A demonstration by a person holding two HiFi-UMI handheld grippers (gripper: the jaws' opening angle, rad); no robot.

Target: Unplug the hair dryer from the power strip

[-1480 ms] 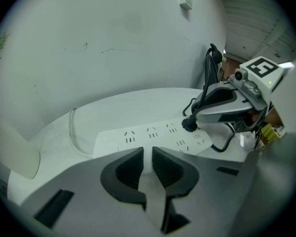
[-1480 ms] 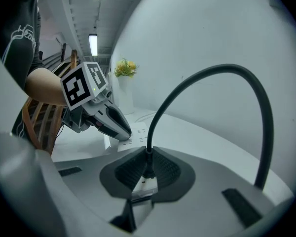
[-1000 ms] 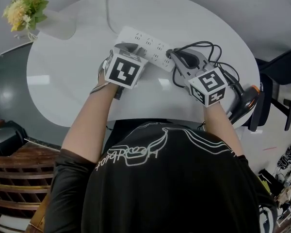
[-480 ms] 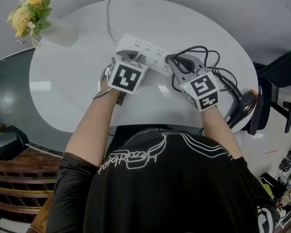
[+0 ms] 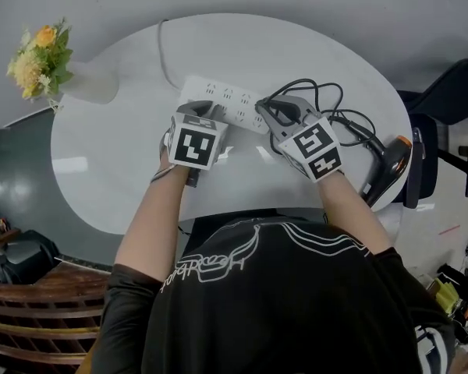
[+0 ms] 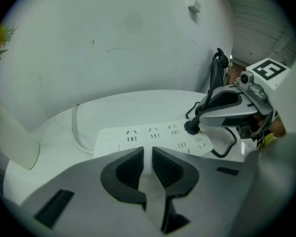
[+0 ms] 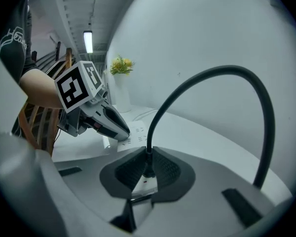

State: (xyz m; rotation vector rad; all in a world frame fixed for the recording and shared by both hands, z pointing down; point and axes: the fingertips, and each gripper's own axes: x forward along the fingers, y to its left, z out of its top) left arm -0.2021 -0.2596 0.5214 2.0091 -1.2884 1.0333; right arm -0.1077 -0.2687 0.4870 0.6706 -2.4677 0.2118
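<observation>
On a white oval surface [image 5: 101,142], the right gripper [image 5: 267,109] has its jaws closed tight on the dryer's black plug [image 6: 191,127], which sits in a socket at the right end of the white power strip [image 5: 222,100]. From between the pads, the black cord [image 7: 212,75] rises in a high arch and curls in loose loops toward the right. The left gripper [image 5: 200,110] bears on the strip's near edge at its left half. Its jaws are drawn almost together with only a thin slit between them, and nothing is held there. The two grippers stand near each other, one at each part of the strip.

One strip lies on the surface, with two rows of sockets, and only one plug is in it. A single thin white cable [image 5: 162,53] leads from the strip's left end toward the far edge. One dryer [image 5: 390,164], dark with an orange tip, lies at the surface's right rim, well apart from the strip. One white vase [image 5: 90,88] of yellow flowers [image 5: 37,53] stands at the far left.
</observation>
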